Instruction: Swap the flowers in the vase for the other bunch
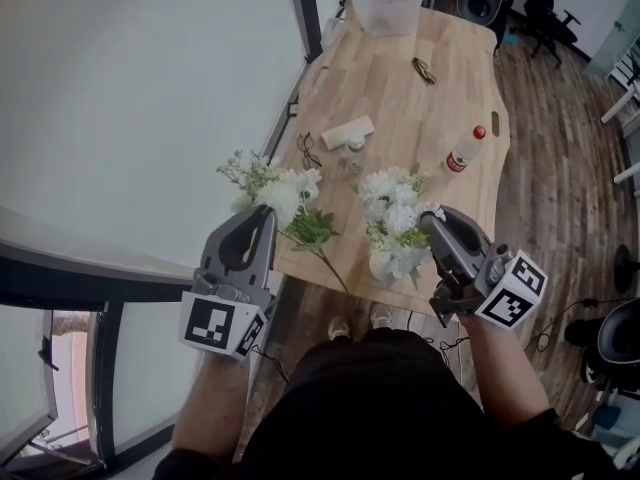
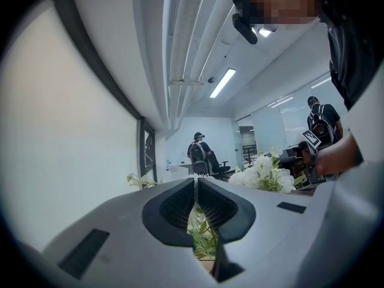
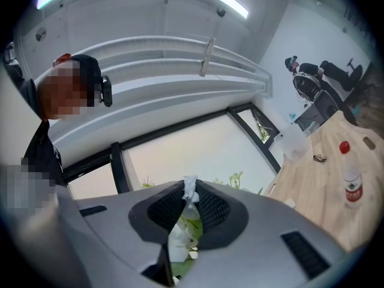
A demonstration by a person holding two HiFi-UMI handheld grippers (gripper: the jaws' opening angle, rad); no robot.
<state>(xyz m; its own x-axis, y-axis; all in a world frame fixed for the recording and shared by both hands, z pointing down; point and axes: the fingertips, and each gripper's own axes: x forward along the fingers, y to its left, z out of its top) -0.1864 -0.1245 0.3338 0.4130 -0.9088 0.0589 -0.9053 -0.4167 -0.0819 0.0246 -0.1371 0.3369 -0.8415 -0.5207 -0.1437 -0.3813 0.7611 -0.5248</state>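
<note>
My left gripper (image 1: 267, 214) is shut on the thin green stem of a white flower bunch (image 1: 278, 194), held at the table's near left corner; the stem trails down and to the right. In the left gripper view leaves (image 2: 204, 236) show between the nearly closed jaws. My right gripper (image 1: 430, 220) is shut on a second, fuller white bunch (image 1: 395, 213) held above the table's near edge. White petals and green leaves (image 3: 185, 227) fill its jaws in the right gripper view. A small clear glass vessel (image 1: 353, 154) stands on the table beyond both bunches.
On the wooden table (image 1: 420, 118) lie a white packet (image 1: 347, 131), spectacles (image 1: 308, 149), a red-capped bottle (image 1: 465, 150) and keys (image 1: 424, 70). A clear plastic tub (image 1: 386, 0) stands at the far end. A window wall runs along the left. People sit at the room's far end (image 2: 199, 152).
</note>
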